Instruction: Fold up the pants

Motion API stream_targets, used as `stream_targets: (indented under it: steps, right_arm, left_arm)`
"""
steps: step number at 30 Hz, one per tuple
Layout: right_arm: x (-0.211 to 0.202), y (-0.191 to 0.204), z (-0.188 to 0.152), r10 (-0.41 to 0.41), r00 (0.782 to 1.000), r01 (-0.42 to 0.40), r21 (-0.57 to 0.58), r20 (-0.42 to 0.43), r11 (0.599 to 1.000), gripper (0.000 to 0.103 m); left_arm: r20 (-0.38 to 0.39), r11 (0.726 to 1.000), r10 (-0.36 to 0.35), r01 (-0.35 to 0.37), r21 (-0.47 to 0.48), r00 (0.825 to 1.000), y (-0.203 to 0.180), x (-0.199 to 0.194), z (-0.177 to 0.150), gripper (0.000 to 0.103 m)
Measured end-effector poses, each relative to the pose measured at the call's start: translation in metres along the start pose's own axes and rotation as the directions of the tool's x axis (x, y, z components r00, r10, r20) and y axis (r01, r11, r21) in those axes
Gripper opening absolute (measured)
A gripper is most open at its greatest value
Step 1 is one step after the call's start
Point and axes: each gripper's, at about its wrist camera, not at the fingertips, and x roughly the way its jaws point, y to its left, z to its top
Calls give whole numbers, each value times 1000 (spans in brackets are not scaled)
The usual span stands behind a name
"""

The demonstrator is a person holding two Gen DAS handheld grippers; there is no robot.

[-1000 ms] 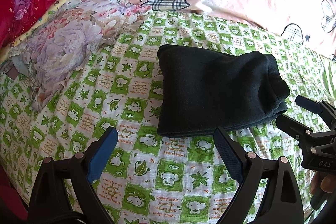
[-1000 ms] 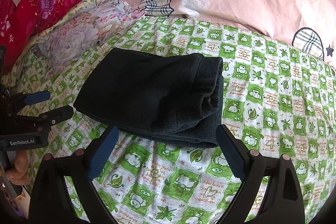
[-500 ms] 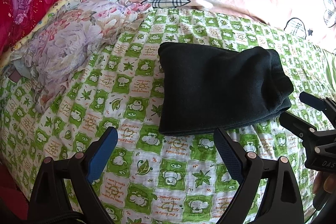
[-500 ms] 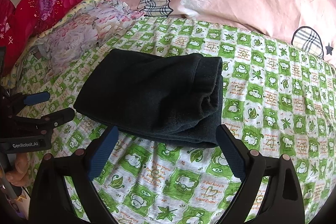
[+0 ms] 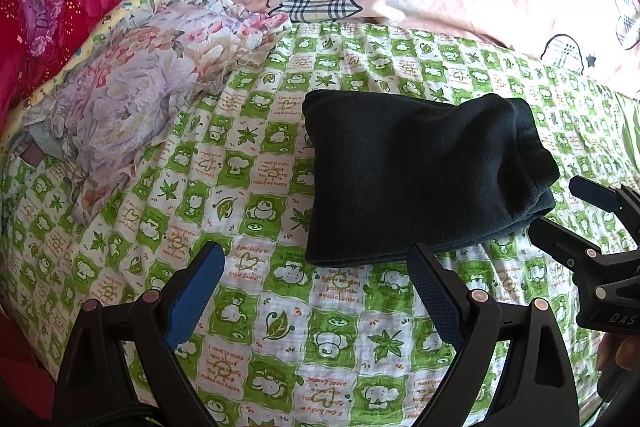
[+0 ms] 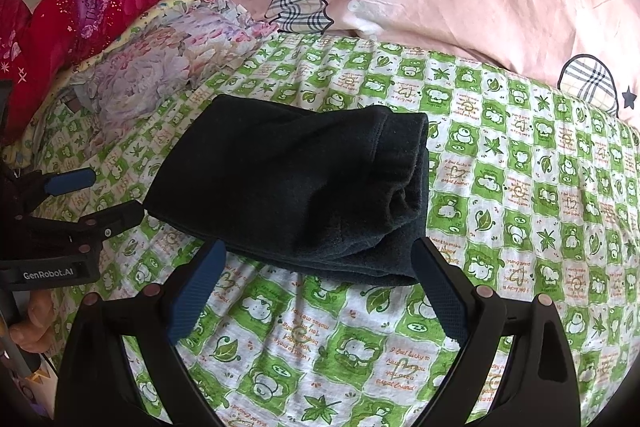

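Dark fleece pants (image 5: 420, 179) are seen lying folded compactly on the green-checked sheet (image 5: 248, 187), so the left gripper (image 5: 316, 291) and right gripper (image 6: 320, 287) are held wide apart and empty, the folding seemingly finished.

The left black plastic two-finger gripper (image 5: 316, 291) has broad angular arms, each finger faced with a blue textured pad (image 5: 196, 293), and round copper-coloured rivets (image 5: 479, 295) at the pivots. Seen from the other side, its body bears a white "GenRobot.AI" label (image 6: 48, 275) and small silver screws. The right black plastic two-finger gripper (image 6: 318, 291) is built the same way, with blue ribbed pads (image 6: 438, 293) and copper rivets; white letters "DAS" (image 5: 619, 319) show on its body.
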Motion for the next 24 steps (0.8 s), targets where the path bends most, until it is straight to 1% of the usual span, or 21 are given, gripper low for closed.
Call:
stream_targets:
  steps: [18, 24]
  right_arm:
    - [-2, -1, 9, 1, 1000, -1, -4, 14, 1000, 94]
    - [-4, -2, 14, 3, 1000, -3, -9, 25, 1000, 94]
  left_arm:
    - [12, 1000, 13, -14, 10, 1000, 1, -2, 6, 93]
    - [12, 999, 31, -32, 16, 999, 2, -2, 9, 93]
